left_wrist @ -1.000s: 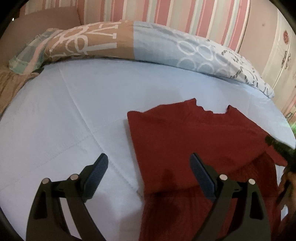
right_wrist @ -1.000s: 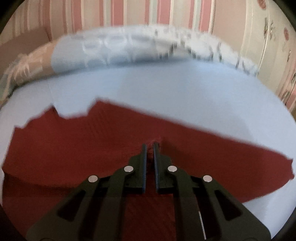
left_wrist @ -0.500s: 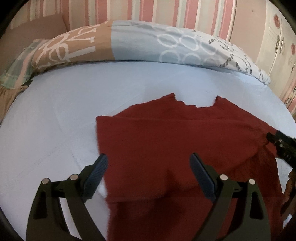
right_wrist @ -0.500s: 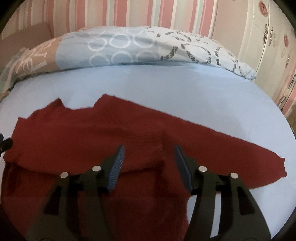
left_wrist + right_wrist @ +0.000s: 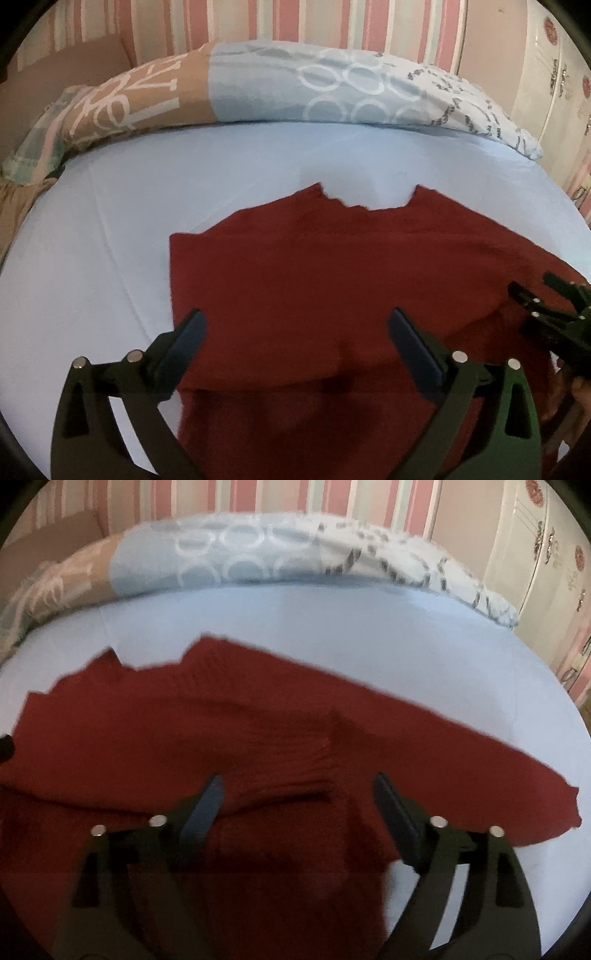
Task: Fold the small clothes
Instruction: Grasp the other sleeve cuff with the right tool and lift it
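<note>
Dim, soft indoor light; faint shadows on the sweater (image 5: 314,295). Fisheye bending and dark corners around the sheet (image 5: 369,635). Right view blurred.

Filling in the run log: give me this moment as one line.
left gripper: open, nothing held | right gripper: just opened, nothing held | dark red knit garment: partly folded, flat on light blue bedsheet

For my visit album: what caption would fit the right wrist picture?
Right gripper, jaws just opened and empty, over a red top lying on a blue bed sheet, one sleeve spread out.
</note>
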